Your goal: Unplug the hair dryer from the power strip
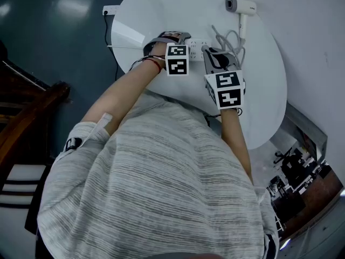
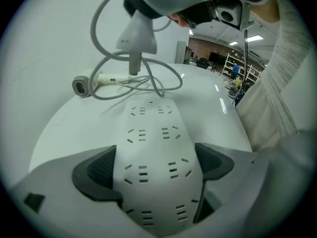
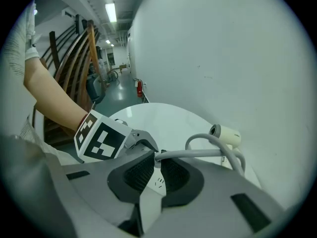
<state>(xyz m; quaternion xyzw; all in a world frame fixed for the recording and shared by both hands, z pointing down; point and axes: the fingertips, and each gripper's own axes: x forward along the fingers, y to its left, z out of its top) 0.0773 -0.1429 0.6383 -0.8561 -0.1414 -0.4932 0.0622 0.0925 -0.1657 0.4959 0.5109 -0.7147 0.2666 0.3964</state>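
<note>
White plug (image 3: 151, 192) betw. R fingers (image 3: 137, 175), strip (image 2: 153, 157) betw. L fingers (image 2: 101, 170)

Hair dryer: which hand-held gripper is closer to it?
Right. The right hand-held gripper holds the plug, nearer the dryer; the left hand-held gripper clamps the strip farther back.

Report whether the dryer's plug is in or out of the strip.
Out: the plug, clamped in the right gripper, hangs clear above the power strip.

Glossy tabletop (image 1: 161, 9) — matt plastic power strip (image 2: 153, 167), smooth plastic hair dryer (image 1: 240, 5)
</note>
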